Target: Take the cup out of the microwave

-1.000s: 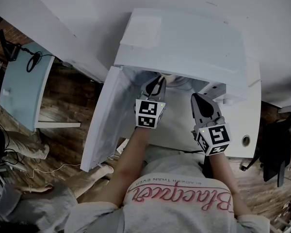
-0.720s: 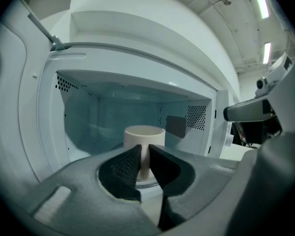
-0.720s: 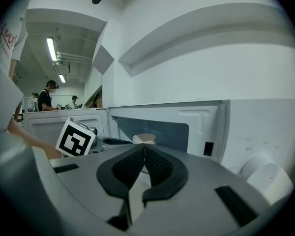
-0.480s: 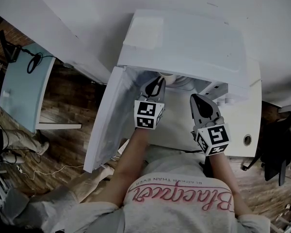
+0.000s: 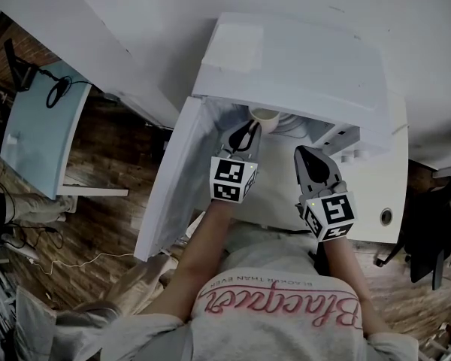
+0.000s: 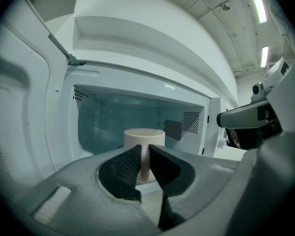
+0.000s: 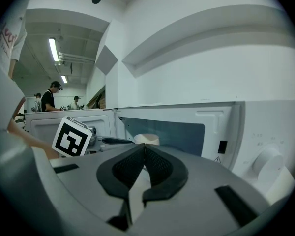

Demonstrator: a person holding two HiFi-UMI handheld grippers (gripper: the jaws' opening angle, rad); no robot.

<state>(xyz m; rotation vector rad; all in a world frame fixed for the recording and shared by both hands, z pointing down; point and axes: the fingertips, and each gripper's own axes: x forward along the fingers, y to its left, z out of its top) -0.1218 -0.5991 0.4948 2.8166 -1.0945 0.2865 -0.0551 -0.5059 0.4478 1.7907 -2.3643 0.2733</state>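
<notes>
While the microwave [image 5: 301, 59] stands with its door [image 5: 169, 179] swung wide to your left, both your forearms reach straight ahead toward its cavity, side by side. Your left forearm [image 5: 203, 254] carries the left gripper [image 5: 246, 132] into the mouth of the cavity, pointing slightly below level. Your right forearm [image 5: 342, 265] holds the right gripper [image 5: 307, 156] a little further back, in front of the control panel, at much the same slight downward tilt. The left jaws stand a narrow gap apart, and that gap is filled by the handle side of the cup [image 6: 144, 135], which they clamp. The right jaws meet at their tips with nothing between them. The cup stands upright at the front of the cavity, just inside the opening.
</notes>
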